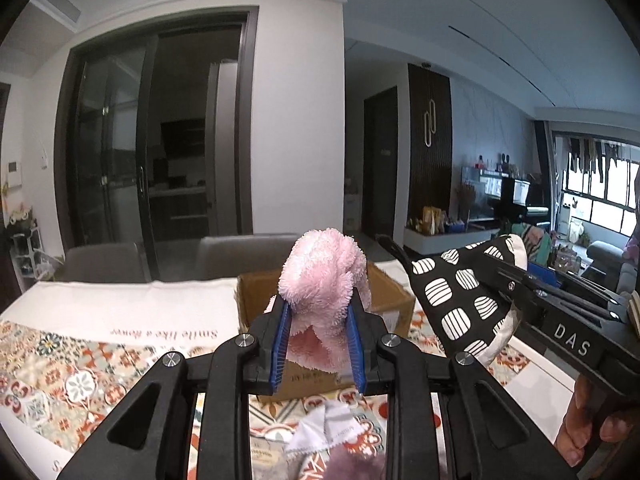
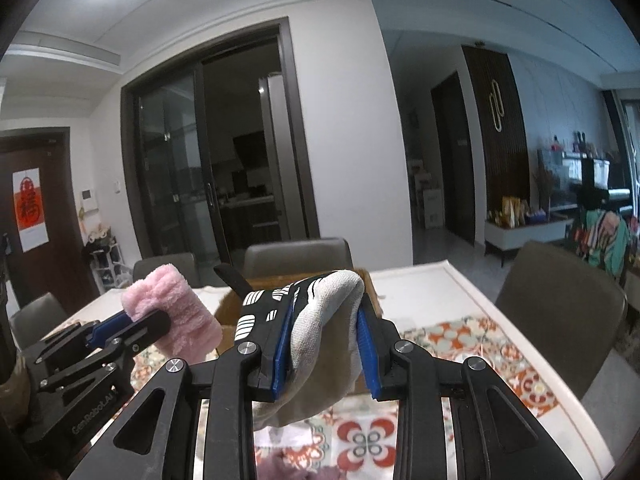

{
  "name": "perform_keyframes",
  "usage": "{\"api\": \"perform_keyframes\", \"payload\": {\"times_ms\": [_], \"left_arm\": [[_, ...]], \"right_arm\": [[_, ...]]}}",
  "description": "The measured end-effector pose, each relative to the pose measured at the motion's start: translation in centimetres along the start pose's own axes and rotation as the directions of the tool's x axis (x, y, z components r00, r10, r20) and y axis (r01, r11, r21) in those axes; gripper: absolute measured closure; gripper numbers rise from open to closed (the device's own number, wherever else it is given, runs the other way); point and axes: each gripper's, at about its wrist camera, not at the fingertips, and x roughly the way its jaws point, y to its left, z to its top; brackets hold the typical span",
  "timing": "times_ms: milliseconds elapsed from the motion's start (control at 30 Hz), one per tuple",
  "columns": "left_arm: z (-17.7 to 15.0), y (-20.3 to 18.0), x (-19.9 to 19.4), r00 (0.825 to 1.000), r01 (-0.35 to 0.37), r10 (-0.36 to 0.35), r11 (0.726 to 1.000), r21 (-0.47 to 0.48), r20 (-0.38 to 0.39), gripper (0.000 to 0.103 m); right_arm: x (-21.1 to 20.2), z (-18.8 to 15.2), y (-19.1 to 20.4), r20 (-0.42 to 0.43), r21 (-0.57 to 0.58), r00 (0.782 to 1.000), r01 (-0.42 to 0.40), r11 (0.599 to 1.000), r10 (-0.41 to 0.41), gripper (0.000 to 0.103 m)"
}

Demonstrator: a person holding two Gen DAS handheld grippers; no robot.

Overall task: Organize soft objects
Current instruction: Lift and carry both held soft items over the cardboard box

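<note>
My left gripper (image 1: 318, 316) is shut on a fluffy pink cloth (image 1: 324, 276), held up above the table; from the right wrist view the same pink cloth (image 2: 172, 312) and left gripper (image 2: 132, 324) show at the left. My right gripper (image 2: 324, 332) is shut on an oven mitt (image 2: 320, 328), black with white striped spots outside and grey-beige inside. In the left wrist view the mitt (image 1: 464, 300) and right gripper (image 1: 520, 284) sit at the right. An open cardboard box (image 1: 394, 300) stands on the table just behind both held items.
The table (image 1: 120, 308) carries a patterned cloth with orange and teal tiles. A small white cloth (image 1: 324, 428) and a mauve fluffy piece (image 1: 352, 464) lie below my left gripper. Grey chairs (image 2: 560, 312) stand round the table. A hand (image 1: 592, 436) holds the right gripper's handle.
</note>
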Motion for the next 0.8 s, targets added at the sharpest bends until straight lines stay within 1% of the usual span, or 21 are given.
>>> {"api": "perform_keyframes", "payload": {"times_ms": [233,367,533,800], "left_arm": [[1.5,0.4,0.0,0.999,-0.008,0.008,1.0,0.015,0.054,0.077],[2.2,0.8,0.8,0.998,-0.012,0.011,1.0,0.021,0.067,0.077],[2.5,1.1,1.9,0.997,-0.024,0.022,0.999,0.031,0.067,0.077],[2.7,1.1,4.3,0.998,-0.03,0.029,0.999,0.036,0.051,0.077]], "right_arm": [[0.0,1.6,0.9,0.057,-0.031,0.998,-0.017,0.999,0.019,0.072],[0.4,2.5,1.5,0.089,-0.047,0.996,-0.021,0.999,0.025,0.072],[1.3,3.0,1.9,0.102,-0.066,0.994,-0.021,0.998,0.027,0.072],[4.1,3.4,1.4,0.084,-0.067,0.996,-0.03,0.997,0.035,0.072]]}}
